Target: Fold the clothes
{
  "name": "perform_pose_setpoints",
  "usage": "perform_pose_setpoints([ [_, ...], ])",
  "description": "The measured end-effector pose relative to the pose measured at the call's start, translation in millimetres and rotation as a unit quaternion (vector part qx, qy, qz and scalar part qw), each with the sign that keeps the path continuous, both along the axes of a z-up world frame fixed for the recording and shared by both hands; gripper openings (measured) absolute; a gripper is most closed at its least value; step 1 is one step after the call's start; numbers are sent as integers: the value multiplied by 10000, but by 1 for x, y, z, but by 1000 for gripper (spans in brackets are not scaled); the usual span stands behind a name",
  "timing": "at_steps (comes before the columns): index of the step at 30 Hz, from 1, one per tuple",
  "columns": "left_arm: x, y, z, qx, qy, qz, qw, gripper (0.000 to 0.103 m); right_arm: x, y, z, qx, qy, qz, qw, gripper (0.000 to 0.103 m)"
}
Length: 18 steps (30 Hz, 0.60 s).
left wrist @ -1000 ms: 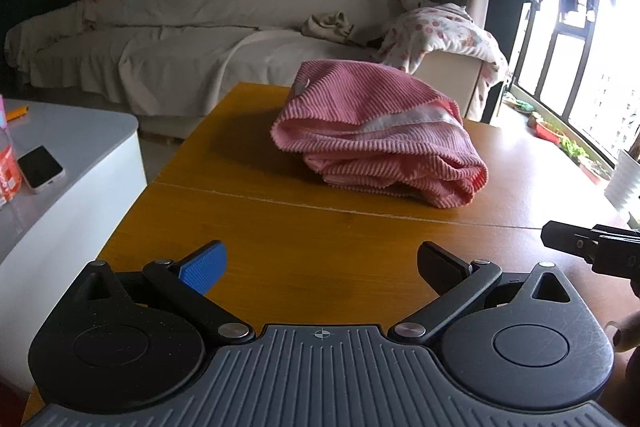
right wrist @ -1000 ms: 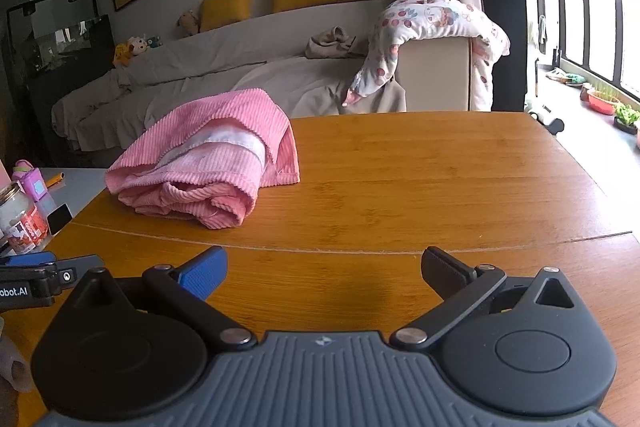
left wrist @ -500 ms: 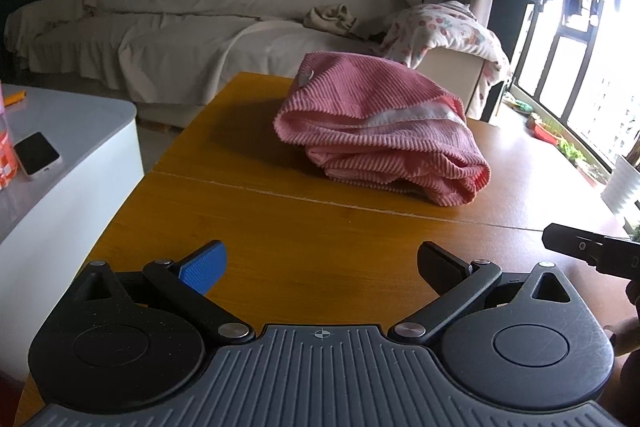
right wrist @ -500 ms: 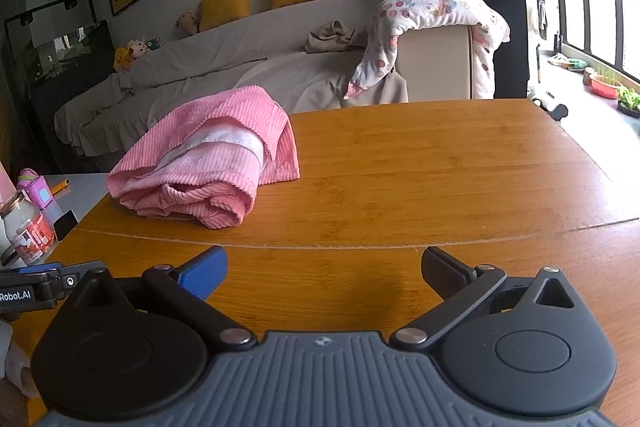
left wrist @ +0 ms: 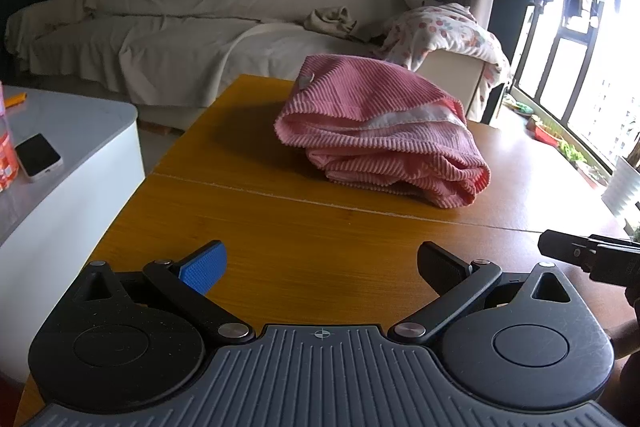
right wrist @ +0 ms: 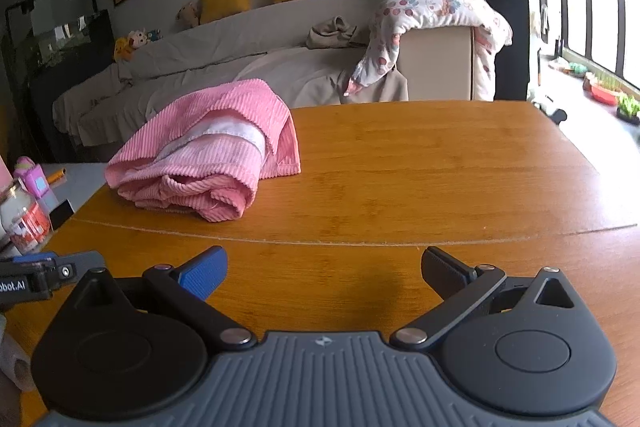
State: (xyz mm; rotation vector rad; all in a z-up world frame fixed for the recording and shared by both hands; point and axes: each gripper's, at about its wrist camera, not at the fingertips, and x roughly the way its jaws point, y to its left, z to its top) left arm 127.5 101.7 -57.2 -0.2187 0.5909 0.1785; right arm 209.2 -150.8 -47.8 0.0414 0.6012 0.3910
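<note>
A pink ribbed garment lies folded in a bundle on the wooden table, with a white inner band showing. In the right wrist view it sits at the table's left. My left gripper is open and empty, held over the near part of the table, short of the garment. My right gripper is open and empty too, over the near table, to the right of the garment. Each gripper's tip shows at the edge of the other's view.
A white side table with a phone and a jar stands left of the wooden table. A covered sofa with yellow cushions and a patterned blanket is behind. Windows and plants are at the right.
Both grippers have edged a little toward the table and garment, and the views have tilted down slightly. The garment has not moved. Both grippers stay open.
</note>
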Motion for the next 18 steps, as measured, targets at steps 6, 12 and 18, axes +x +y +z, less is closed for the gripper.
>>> perform_pose_setpoints([
  [6,0,0,0,26,-26,5,10000,103,0,-1,0,-21,-33,12,10000,103],
  [12,-2,-2,1,65,-53,0,10000,103,0,0,0,-28,-45,22,10000,103],
  [18,-3,-1,2,49,-61,7,10000,103,0,0,0,2,-21,16,10000,103],
])
